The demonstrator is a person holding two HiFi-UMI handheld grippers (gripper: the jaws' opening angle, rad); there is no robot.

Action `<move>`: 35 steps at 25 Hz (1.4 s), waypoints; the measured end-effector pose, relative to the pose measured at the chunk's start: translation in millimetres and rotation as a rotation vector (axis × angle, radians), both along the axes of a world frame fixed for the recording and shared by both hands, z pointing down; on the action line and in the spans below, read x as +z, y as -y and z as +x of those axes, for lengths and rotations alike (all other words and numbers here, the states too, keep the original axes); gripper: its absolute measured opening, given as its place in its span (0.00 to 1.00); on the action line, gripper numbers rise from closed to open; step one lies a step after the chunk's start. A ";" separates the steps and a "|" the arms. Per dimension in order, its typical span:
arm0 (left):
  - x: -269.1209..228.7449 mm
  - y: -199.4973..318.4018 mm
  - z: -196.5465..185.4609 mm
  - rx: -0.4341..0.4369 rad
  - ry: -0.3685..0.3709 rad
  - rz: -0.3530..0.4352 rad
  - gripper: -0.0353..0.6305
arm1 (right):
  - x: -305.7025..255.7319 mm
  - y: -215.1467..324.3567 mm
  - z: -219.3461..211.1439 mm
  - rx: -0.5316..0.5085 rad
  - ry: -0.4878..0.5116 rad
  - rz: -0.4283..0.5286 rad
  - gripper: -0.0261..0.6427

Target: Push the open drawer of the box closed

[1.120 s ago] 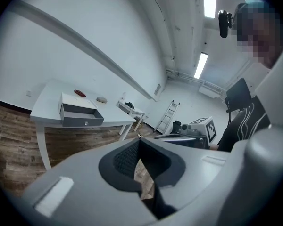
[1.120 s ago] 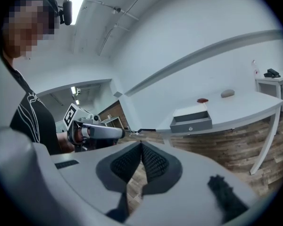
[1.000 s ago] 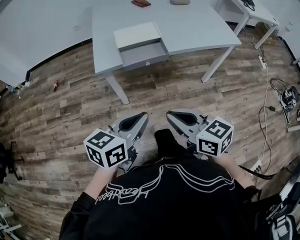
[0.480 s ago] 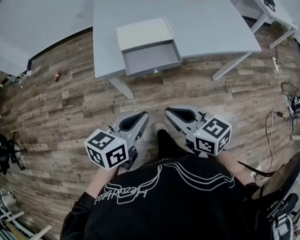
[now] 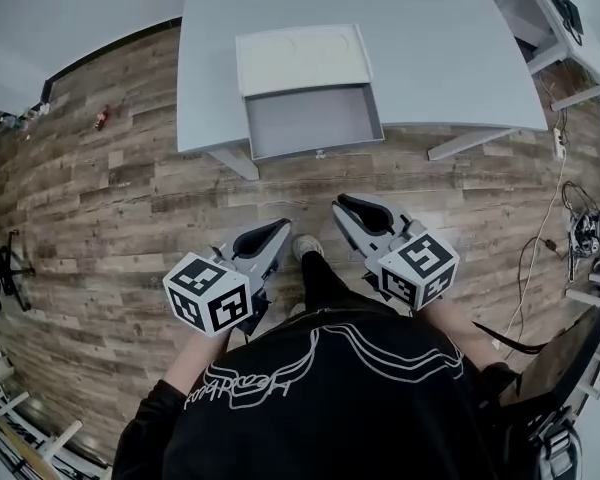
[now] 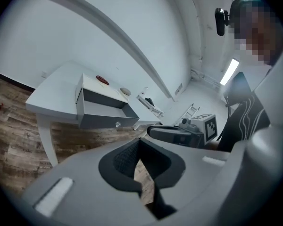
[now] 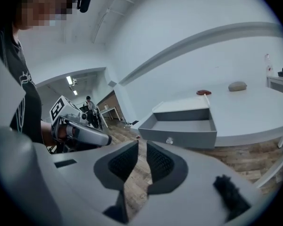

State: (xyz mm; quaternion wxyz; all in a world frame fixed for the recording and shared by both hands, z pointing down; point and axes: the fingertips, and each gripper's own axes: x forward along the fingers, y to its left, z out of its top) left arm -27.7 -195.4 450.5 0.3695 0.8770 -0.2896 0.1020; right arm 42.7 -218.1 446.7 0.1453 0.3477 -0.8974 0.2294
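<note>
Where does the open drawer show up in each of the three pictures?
Head view: drawer at top centre.
Left gripper view: left of centre.
Right gripper view: centre, slightly right.
Shared landmark: the white table beneath it.

This looks like a plain office or lab room. It has bare white walls (image 6: 85,41), a wood floor (image 5: 130,198), a big white counter (image 5: 440,68) and a smaller counter (image 5: 592,53) with a black phone (image 5: 570,13) on it. Loose cables (image 5: 580,228) lie on the floor, and a long light (image 6: 230,71) shines on the ceiling.
</note>
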 end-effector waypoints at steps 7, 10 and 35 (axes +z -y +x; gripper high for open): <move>14.1 17.8 -4.7 -0.022 0.048 -0.011 0.06 | 37.6 30.0 -11.8 -0.041 -0.066 -0.049 0.15; 20.1 23.5 -7.2 -0.032 0.048 -0.027 0.06 | 52.8 43.6 -11.3 -0.024 -0.141 -0.031 0.16; 41.5 53.5 -13.0 -0.006 0.040 -0.078 0.06 | 74.6 89.0 -14.4 0.072 -0.165 -0.069 0.14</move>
